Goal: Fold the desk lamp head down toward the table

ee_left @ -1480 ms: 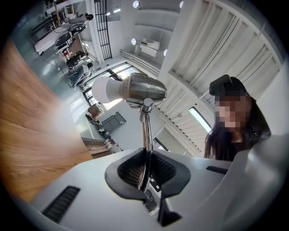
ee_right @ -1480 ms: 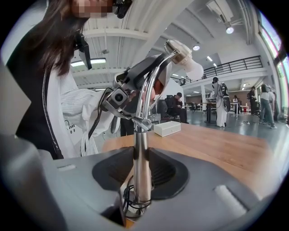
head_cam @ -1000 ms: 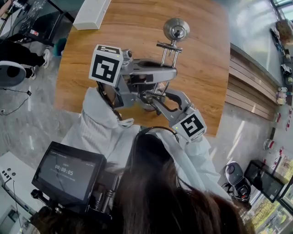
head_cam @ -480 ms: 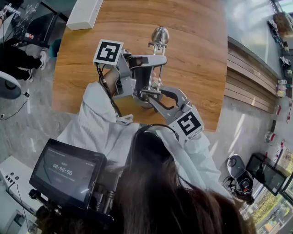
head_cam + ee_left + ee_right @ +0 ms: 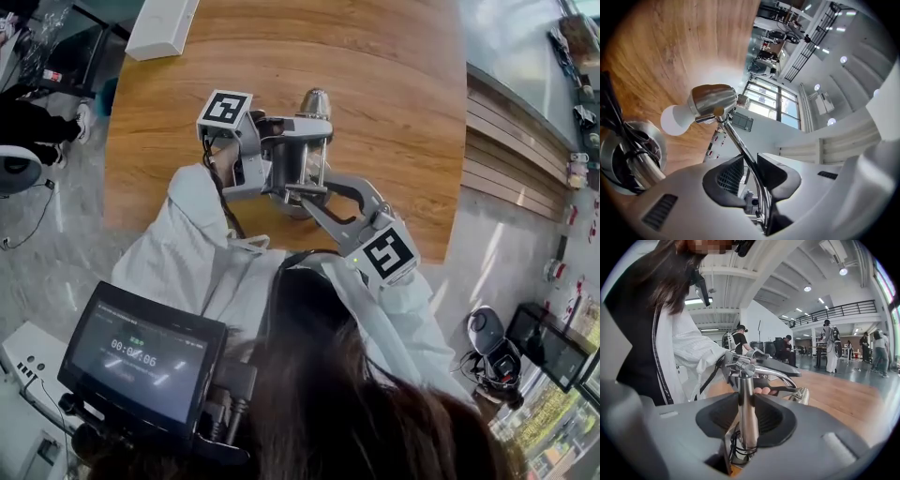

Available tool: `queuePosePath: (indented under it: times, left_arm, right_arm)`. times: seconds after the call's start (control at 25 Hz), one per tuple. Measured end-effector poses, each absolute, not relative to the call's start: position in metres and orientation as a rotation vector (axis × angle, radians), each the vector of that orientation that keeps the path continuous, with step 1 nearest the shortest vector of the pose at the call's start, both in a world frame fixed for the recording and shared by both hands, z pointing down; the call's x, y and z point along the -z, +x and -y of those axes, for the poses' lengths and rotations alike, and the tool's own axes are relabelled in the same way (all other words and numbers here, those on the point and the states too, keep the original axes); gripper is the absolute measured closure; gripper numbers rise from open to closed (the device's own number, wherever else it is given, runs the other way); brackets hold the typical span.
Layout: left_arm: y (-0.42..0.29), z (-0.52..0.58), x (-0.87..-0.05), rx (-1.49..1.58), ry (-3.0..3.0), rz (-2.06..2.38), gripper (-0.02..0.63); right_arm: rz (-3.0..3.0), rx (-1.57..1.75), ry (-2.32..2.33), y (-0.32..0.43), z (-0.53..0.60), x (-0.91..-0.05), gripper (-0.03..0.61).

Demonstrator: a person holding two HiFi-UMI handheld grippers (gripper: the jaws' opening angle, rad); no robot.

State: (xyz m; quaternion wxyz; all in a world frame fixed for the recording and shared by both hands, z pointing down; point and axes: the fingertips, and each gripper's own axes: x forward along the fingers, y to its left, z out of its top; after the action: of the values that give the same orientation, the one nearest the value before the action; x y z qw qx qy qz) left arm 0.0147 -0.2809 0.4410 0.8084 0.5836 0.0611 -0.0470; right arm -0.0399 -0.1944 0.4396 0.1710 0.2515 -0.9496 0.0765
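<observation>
The chrome desk lamp stands on the wooden table [image 5: 394,112]. Its head [image 5: 315,101] hangs low over the tabletop. In the left gripper view the head [image 5: 712,101] lies tilted, its white bulb [image 5: 672,125] pointing toward the wood. The lamp's thin arm [image 5: 740,145] runs between the jaws of my left gripper [image 5: 750,161]. Those jaws have just been opening, and a gap shows beside the arm. My right gripper [image 5: 746,404] is shut on the upright post [image 5: 746,394] above the round base [image 5: 628,159]. In the head view it [image 5: 305,192] reaches in from the lower right.
A white box [image 5: 159,28] lies at the table's far left corner. The table's near edge is just under my arms, and a wooden bench [image 5: 516,187] runs along the right. A monitor [image 5: 141,352] sits at the lower left. Several people stand in the background.
My left gripper has come down and rolled, bringing the lamp arm and head down toward the table. The right gripper has stayed on the post.
</observation>
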Motion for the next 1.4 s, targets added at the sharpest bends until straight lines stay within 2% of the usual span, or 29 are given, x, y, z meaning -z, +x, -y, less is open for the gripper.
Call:
queuePosePath:
  times: [0.64, 0.88, 1.04, 1.24, 1.32, 1.4]
  left_arm:
    - [0.011, 0.289, -0.455, 0.126, 1.198, -0.162, 0.495]
    - [-0.023, 0.281, -0.443, 0.189, 1.263, -0.143, 0.489]
    - [-0.053, 0.280, -0.424, 0.269, 1.395, -0.100, 0.489]
    - [-0.071, 0.269, -0.380, 0.232, 1.765, -0.026, 0.489]
    - [-0.075, 0.271, -0.361, 0.233, 1.910, 0.041, 0.491]
    - [-0.080, 0.274, -0.342, 0.263, 2.034, 0.141, 0.529]
  right_arm:
    - [2.662, -0.250, 0.728, -0.043, 0.211, -0.450, 0.465]
    - [2.652, -0.298, 0.741, -0.049, 0.210, -0.451, 0.465]
    - [2.650, -0.345, 0.795, -0.035, 0.208, -0.452, 0.456]
    - [2.649, -0.400, 0.954, -0.005, 0.203, -0.439, 0.456]
    - [2.649, -0.429, 1.071, 0.012, 0.209, -0.426, 0.469]
    - [2.658, -0.434, 1.184, 0.021, 0.216, -0.405, 0.521]
